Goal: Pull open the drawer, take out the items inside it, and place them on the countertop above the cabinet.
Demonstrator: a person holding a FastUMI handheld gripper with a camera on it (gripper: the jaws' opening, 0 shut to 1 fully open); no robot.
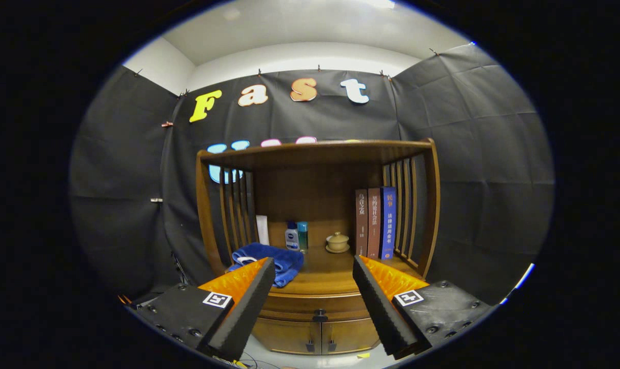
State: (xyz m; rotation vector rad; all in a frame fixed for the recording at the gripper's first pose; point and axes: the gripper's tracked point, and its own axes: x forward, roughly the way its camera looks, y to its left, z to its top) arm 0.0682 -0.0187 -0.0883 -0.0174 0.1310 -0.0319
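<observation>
Tongs (pixel 314 266) wide open, empty, short of the cabinet (pixel 317 215). Drawer (pixel 315 306) closed, knob (pixel 319 314) between the fingers. Desk (pixel 325 274) (above drawer) carries towel (pixel 268 259), bottles (pixel 296 236), books (pixel 375 223).

The wooden countertop (pixel 320 279) carries a blue towel (pixel 271 259), two bottles (pixel 296 237), a lidded pot (pixel 337 242) and upright books (pixel 375 223).

Black cloth walls (pixel 468 154) hang around me on clips, creased. White wall (pixel 310 56) and ceiling (pixel 299 25) above, bright light overhead. Pale floor (pixel 320 361) below, yellow scrap (pixel 363 355) lying on it.
</observation>
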